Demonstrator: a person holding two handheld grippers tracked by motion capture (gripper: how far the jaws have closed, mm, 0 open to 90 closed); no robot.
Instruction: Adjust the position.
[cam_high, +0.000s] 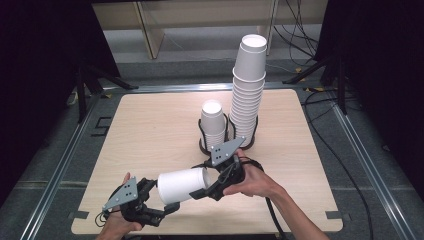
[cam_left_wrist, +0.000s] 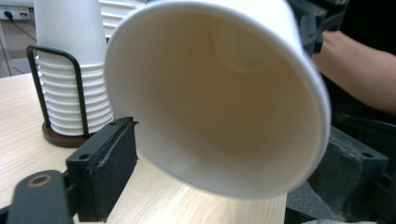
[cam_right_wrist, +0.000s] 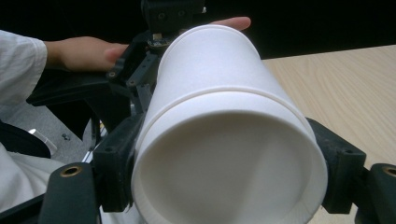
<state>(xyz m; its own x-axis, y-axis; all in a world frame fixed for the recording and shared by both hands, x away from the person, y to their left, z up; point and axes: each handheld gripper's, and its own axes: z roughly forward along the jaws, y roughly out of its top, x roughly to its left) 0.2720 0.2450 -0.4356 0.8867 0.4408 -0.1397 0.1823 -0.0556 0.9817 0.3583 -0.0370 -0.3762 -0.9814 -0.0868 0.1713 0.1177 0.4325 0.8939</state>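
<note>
Matt white paper cup (cam_high: 181, 185), wooden table (cam_high: 150, 130)

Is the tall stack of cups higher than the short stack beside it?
Yes, in the high view the tall stack rises well above the short stack standing to its left.

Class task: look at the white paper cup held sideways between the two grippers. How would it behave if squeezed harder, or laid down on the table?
The paper cup looks thin-walled, so a harder squeeze would probably dent it. It seems light, being hollow and empty inside. Laid on its side on the table, its tapered round shape would likely roll in a curve.
</note>
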